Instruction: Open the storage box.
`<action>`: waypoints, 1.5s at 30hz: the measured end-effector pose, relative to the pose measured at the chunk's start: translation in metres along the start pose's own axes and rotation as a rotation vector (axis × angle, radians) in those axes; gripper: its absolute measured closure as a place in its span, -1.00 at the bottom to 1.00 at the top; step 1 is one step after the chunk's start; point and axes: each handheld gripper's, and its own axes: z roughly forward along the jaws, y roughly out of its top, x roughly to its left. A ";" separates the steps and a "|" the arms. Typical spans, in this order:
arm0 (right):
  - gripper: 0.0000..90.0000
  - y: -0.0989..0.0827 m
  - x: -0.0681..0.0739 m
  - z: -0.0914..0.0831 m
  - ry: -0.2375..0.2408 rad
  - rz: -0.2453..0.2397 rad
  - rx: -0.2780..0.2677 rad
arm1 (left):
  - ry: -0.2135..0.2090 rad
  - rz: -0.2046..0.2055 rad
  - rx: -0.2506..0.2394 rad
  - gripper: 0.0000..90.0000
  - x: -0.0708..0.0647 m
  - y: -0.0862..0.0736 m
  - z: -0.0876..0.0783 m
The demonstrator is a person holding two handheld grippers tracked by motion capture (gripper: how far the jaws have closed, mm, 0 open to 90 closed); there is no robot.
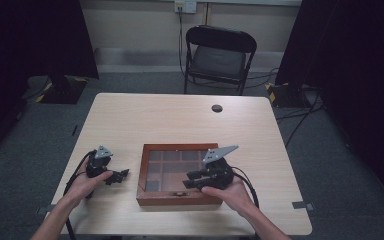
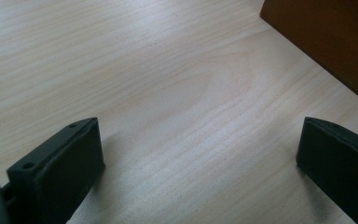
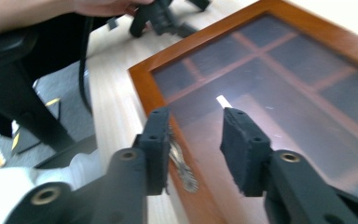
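Note:
A shallow wooden box [image 1: 177,146] with a glass lid over several compartments lies at the table's front middle. My right gripper [image 1: 187,181] hovers over the box's front right part, pointing left. In the right gripper view its jaws [image 3: 193,128] stand apart above the front frame [image 3: 144,79], nothing between them, with the brass latch [image 3: 181,165] just beside one jaw. My left gripper [image 1: 120,176] rests low on the table to the left of the box. Its jaws [image 2: 200,154] are wide apart over bare wood, and a corner of the box [image 2: 326,42] lies ahead of them.
The light wooden table [image 1: 180,115] has a round cable hole [image 1: 217,108] near its far edge. A black folding chair [image 1: 215,55] stands behind the table. Dark curtains hang at both sides, and cables run across the floor at right.

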 end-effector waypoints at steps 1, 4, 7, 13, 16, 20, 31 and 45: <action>0.48 0.000 0.001 0.004 0.008 -0.009 0.010 | -0.001 -0.003 0.000 -1.00 0.000 0.000 0.000; 0.62 -0.001 0.003 0.012 0.031 -0.031 0.016 | -0.003 -0.002 0.001 -1.00 0.000 0.000 0.000; 0.66 -0.005 0.004 0.019 0.033 -0.051 0.061 | -0.001 -0.003 0.000 -1.00 0.000 0.000 0.000; 0.74 -0.012 0.004 0.028 0.049 -0.065 0.104 | -0.002 -0.002 0.000 -1.00 0.000 0.000 0.000; 0.75 -0.013 0.003 0.032 0.052 -0.075 0.111 | -0.001 -0.002 0.000 -1.00 0.000 0.000 0.000; 0.78 -0.013 0.004 0.033 0.053 -0.087 0.105 | 0.000 -0.003 0.000 -1.00 0.000 0.000 0.000; 0.81 -0.012 0.007 0.035 0.040 -0.132 0.112 | -0.002 -0.002 0.000 -1.00 0.000 0.000 0.000; 0.84 -0.002 0.014 0.037 0.072 -0.141 0.115 | -0.003 -0.002 0.000 -1.00 0.000 0.000 0.000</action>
